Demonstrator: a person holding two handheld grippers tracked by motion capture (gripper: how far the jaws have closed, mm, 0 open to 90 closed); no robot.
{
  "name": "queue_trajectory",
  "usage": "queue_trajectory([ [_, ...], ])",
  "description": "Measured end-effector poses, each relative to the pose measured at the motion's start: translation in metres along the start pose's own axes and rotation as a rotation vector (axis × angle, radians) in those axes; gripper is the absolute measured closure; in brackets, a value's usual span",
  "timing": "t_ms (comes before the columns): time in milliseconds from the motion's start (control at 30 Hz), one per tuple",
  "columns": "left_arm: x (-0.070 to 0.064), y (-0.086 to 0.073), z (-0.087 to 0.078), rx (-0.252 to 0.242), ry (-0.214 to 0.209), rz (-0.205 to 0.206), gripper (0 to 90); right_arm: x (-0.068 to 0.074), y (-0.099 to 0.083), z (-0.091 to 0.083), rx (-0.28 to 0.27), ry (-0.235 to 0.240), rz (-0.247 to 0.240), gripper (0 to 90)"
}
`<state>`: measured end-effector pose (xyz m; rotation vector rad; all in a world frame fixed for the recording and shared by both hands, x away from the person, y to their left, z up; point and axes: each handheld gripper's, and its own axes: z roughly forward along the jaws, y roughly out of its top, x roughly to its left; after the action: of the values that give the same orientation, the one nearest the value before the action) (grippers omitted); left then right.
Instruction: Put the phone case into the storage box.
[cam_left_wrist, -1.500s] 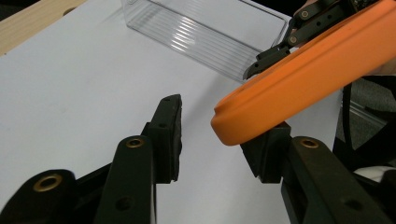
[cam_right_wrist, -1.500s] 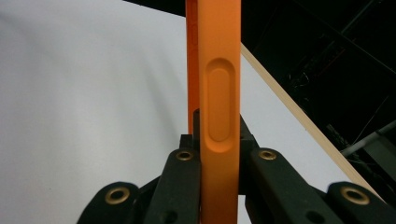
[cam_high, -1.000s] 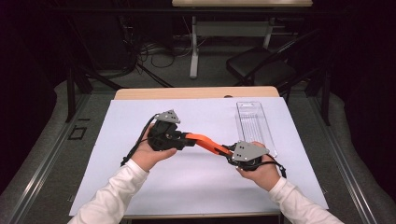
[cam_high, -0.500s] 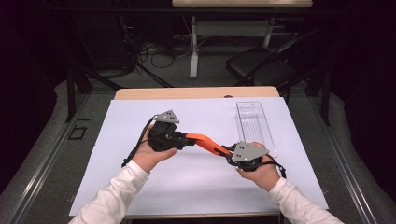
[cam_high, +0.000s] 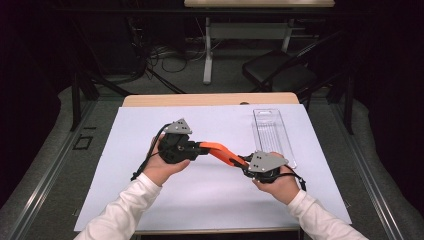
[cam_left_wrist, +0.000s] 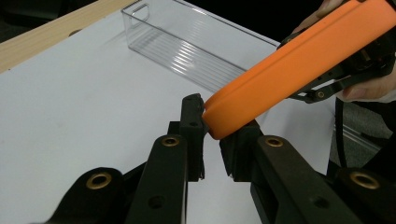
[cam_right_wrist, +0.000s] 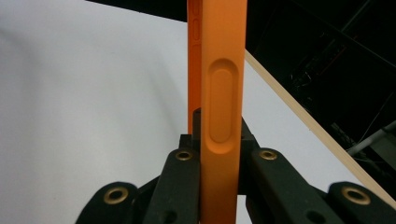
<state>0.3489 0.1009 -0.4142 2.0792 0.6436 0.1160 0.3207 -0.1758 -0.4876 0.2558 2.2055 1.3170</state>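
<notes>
Orange and slim, the silicone phone case (cam_high: 220, 151) hangs above the white paper-covered worktop (cam_high: 125, 135), spanning both grippers. The left gripper (cam_left_wrist: 211, 135) has its jaws narrowed on the case's left end, hand curled beneath. The right gripper (cam_right_wrist: 219, 140) clamps the case's right end edge-on, wrist low. Right and farther off lies a clear plastic tray (cam_high: 272, 131).

Mid-frame in my high view, an orange phone case (cam_high: 218, 151) hangs slanted above the white sheet, both ends clamped, edge-on.
</notes>
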Motion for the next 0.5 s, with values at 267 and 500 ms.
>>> queue_trajectory([
  [267,-0.0013,-0.0006,0.0002,-0.017,0.006,0.001,80.6,0.0001,0.0000,-0.0001,0.000,-0.001,0.011,84.9],
  [500,-0.0016,-0.0002,-0.0003,-0.014,0.010,0.005,81.1,-0.0001,0.0002,0.0002,0.003,-0.003,0.019,82.2],
])
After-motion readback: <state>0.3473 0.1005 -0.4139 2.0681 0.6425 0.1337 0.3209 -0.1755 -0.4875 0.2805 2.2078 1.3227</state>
